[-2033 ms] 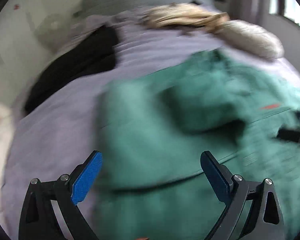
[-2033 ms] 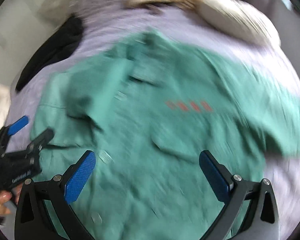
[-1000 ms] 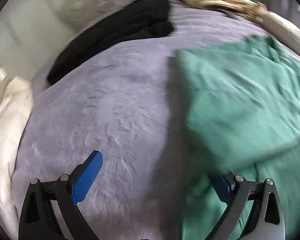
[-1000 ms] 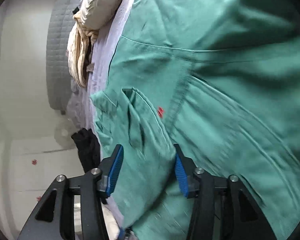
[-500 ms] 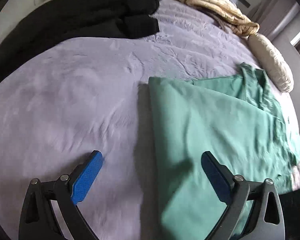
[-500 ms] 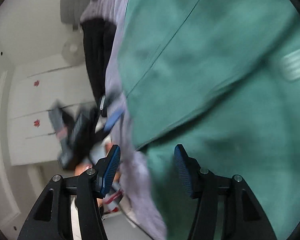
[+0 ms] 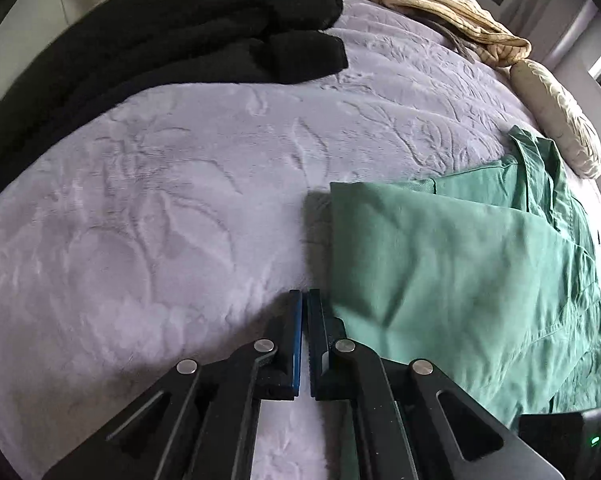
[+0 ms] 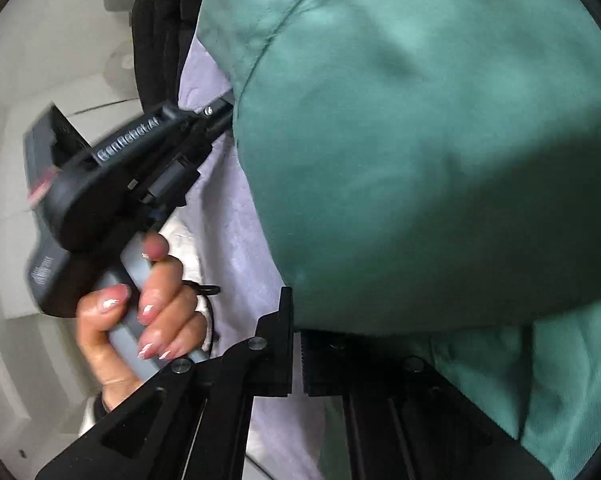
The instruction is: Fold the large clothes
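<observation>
The left claw (image 7: 305,300) points steeply down at the lilac bedspread (image 7: 172,208), its two blue-lined jaws drawn together with only a hairline gap and nothing between them; its tips sit just beside the left edge of the green shirt (image 7: 452,264), not on it. The right claw (image 8: 296,320) is closing, its jaws nearly together at the lower border of a bulging fold of the same shirt; cloth drapes over the tips, so whether any fabric is actually pinched cannot be told. The shirt lies partly folded on the right half of the bed, one panel doubled over the body, the collar toward a cream pillow (image 7: 560,120). A black garment (image 7: 172,36) lies well apart at the far left, and a tan blanket (image 7: 440,4) at the head. In the right view a hand (image 8: 140,320) grips the handle of the left tool. Risk, as a judgement: if the right claw has caught only the top layer, or none, lifting would spill the fold open; the left claw, shut beside the hem, would drag the bedspread rather than the cloth.
</observation>
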The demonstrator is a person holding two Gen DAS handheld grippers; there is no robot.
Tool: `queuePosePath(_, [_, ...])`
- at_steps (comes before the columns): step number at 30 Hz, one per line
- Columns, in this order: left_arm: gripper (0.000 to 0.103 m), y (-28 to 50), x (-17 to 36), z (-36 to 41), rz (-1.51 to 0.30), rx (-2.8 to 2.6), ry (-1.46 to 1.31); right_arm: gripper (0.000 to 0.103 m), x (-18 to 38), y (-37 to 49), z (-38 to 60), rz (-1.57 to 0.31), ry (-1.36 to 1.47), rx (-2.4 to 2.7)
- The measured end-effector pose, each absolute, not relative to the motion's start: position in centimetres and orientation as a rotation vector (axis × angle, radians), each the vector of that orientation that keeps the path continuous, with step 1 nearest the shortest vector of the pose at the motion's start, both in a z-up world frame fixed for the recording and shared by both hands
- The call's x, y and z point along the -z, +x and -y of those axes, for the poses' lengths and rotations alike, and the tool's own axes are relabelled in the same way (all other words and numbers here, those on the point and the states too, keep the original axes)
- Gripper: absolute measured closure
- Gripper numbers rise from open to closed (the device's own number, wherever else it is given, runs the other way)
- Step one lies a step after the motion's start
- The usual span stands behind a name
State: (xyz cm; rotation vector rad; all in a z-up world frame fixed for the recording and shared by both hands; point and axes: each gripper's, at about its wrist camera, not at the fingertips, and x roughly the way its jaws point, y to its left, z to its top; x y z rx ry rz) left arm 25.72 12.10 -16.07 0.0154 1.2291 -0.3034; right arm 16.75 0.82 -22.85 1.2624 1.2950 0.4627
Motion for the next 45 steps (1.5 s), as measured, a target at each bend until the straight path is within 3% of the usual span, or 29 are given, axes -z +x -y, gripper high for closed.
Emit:
queuePosePath(2, [0.097,25.0,15.3,-12.4,-1.211,0.289,0.034,0.078,22.1,16.5,-0.2,-1.341,1.219,-0.489])
queuePosePath(3, [0.097,24.5,14.7,-12.6,-1.196,0.279,0.038,0.062,21.1,16.3,0.5,-1.348,1.167,-0.505])
queuePosePath(5, [0.097,23.5,13.2,-12.9,-1.165,0.278,0.032,0.044,19.2,16.0,2.4,-1.32,1.081,-0.494])
queuePosePath(10, [0.097,21.2,11.1,-12.7,-1.113,0.267,0.008,0.044,14.5,13.6,13.9,-1.138,0.874,-0.139])
queuePosePath(16, [0.097,18.7,14.4,-11.1,-1.176,0.217,0.036,0.044,15.0,12.7,25.1,-1.04,0.918,0.23])
queuePosePath(17, [0.097,18.4,14.9,-11.2,-1.186,0.2,0.045,0.045,15.9,13.3,25.5,-1.06,0.932,0.241])
queuePosePath(18, [0.097,18.2,15.3,-11.2,-1.19,0.184,0.054,0.063,16.8,13.7,25.3,-1.088,0.933,0.248])
queuePosePath(19, [0.097,18.1,15.6,-11.2,-1.186,0.172,0.06,0.096,17.5,14.1,25.5,-1.115,0.926,0.244])
queuePosePath(20, [0.097,18.1,15.8,-11.2,-1.18,0.166,0.065,0.101,17.7,14.1,25.5,-1.124,0.901,0.24])
queuePosePath(24, [0.097,18.3,16.3,-10.8,-1.183,0.145,0.11,0.101,16.4,14.9,25.4,-1.085,0.718,0.284])
queuePosePath(27, [0.097,18.4,15.3,-10.9,-1.194,0.128,0.103,0.101,17.3,12.6,27.6,-1.122,0.824,0.334])
queuePosePath(30, [0.097,17.7,13.1,-11.8,-1.171,0.158,0.016,0.091,16.3,11.0,28.1,-1.083,0.92,0.216])
queuePosePath(31, [0.097,17.6,12.5,-12.1,-1.167,0.179,-0.012,0.065,16.2,11.3,27.7,-1.064,0.927,0.173])
queuePosePath(33, [0.097,17.0,11.6,-12.1,-1.16,0.218,-0.03,0.035,16.6,11.7,27.6,-1.031,0.996,0.113])
queuePosePath(35, [0.097,16.3,11.7,-11.5,-1.166,0.24,0.007,0.04,17.1,11.6,27.6,-1.015,1.051,0.085])
queuePosePath(36, [0.097,16.0,12.1,-11.1,-1.176,0.247,0.025,0.055,17.7,12.5,27.3,-1.021,1.066,0.073])
queuePosePath(37, [0.097,15.6,12.7,-10.8,-1.187,0.249,0.039,0.081,18.2,13.3,26.9,-1.03,1.069,0.062])
queuePosePath(38, [0.097,15.3,13.4,-10.5,-1.197,0.248,0.053,0.095,18.3,13.7,26.7,-1.046,1.06,0.054])
queuePosePath(39, [0.097,14.6,13.9,-10.1,-1.202,0.243,0.066,0.102,17.8,13.4,26.8,-1.057,1.034,0.049])
queuePosePath(43, [0.097,13.3,16.2,-9.3,-1.179,0.221,0.163,0.102,15.0,12.2,26.9,-1.063,0.753,0.194])
queuePosePath(45, [0.097,12.9,16.0,-8.7,-1.16,0.212,0.225,0.103,16.2,11.1,28.5,-1.115,0.777,0.268])
